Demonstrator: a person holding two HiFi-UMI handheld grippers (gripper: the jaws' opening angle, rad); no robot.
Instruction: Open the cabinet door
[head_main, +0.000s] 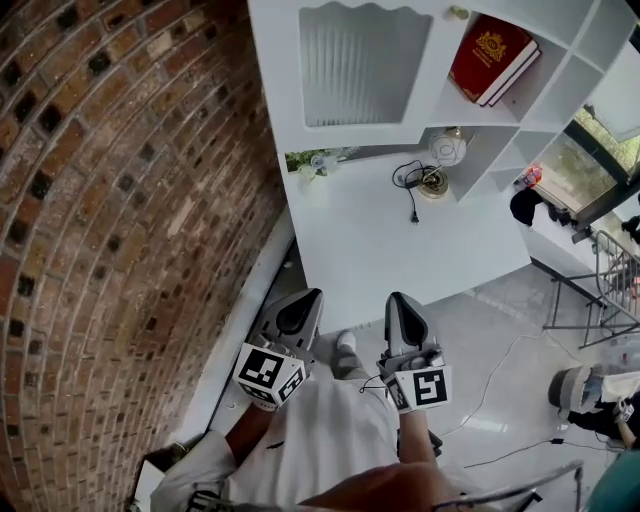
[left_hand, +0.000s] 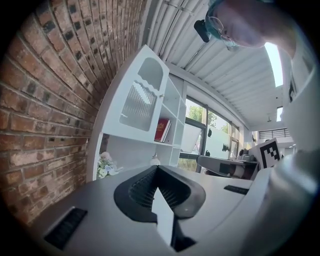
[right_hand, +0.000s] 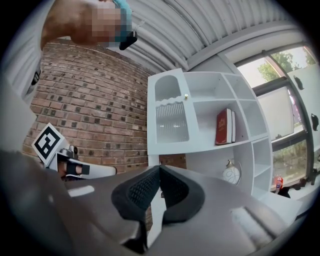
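Checking grip state first: what are the two units doing? (Inspector)

Both are sitting at the lower centre of the head view, well apart from the cabinet. The left hand-held gripper (head_main: 303, 300) is showing its jaws pressed together with nothing between them. The right hand-held gripper (head_main: 400, 302) is showing the same, fully closed and empty. (Assessor)

Where is the cabinet door sitting? (Inspector)

The cabinet door (head_main: 355, 65), white with a ribbed glass panel, is sitting shut at the upper centre of the head view. Its small knob (head_main: 458, 12) is showing at the top edge, right of the panel. (Assessor)

What are you flagging as hazards? (Inspector)

I am judging three. Closed jaws are going to glance off that small knob unless they are parting first. The door appears to be hinging on the side nearest the brick wall (head_main: 110, 200), so a hard pull is risking a swing into the brick and a cracked pane. Reaching low is risking a snag on the black cable (head_main: 410, 185) or a knock to the round ornament (head_main: 447, 148) on the bench (head_main: 380, 250). (Assessor)

Is any writing showing? (Inspector)

The red book (head_main: 492, 58) is carrying a gold emblem, too small to read. The marker cubes (head_main: 270, 375) are carrying square patterns only, no lettering. No brand is showing anywhere. (Assessor)
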